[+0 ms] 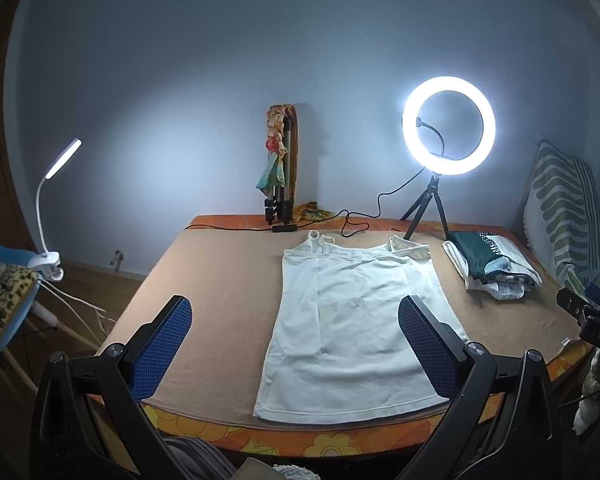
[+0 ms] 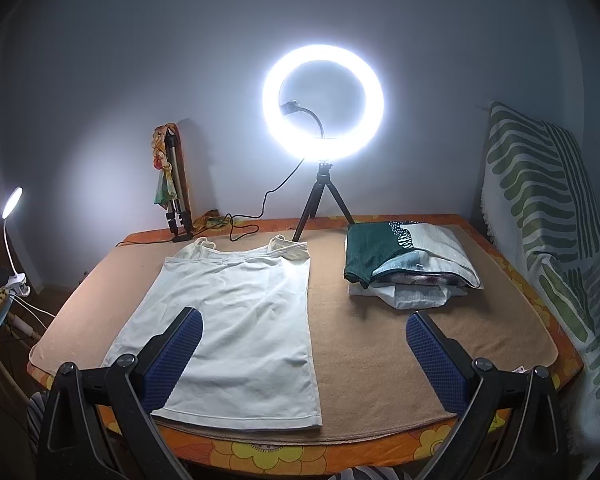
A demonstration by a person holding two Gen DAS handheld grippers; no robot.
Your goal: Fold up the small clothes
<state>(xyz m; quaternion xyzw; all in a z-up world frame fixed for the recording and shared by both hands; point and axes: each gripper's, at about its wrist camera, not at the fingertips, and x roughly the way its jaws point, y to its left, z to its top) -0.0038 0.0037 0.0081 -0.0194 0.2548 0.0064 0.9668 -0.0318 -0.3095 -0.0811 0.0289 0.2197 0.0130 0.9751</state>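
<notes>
Beige blanket [image 2: 380,320] holds a flat white camisole [image 2: 236,320]. Left gripper [image 1: 296,344] and right gripper [image 2: 304,356] hover spread, empty (thin straps could bunch, skewing the fold).

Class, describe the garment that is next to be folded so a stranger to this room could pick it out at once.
Start at the glowing ring light on its tripod by the wall. In front of it, on the tan blanket, lies a white strappy top, spread flat, hem toward the camera. Unlike the folded pile to its right, it is plain and unfolded.
</notes>
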